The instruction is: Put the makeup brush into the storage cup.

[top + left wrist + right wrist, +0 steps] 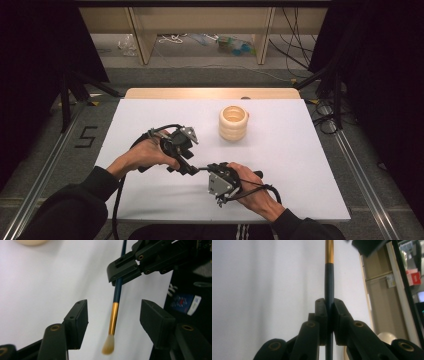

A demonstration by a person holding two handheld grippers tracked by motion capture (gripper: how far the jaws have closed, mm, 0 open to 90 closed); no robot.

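My right gripper clamps the paintbrush handle, its long axis running between my left gripper's parted jaws, untouched.

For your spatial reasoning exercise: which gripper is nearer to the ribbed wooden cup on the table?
Left. The left gripper sits below-left of the ribbed wooden cup; the right gripper, holding the paintbrush, is farther toward the table's near edge.

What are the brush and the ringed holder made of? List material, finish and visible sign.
Brush: dark blue glossy handle, probably painted wood; shiny gold ferrule, likely metal; pale soft bristle tip.
Ringed holder: pale tan, matte, stacked ridges; possibly wood or plastic, unclear.
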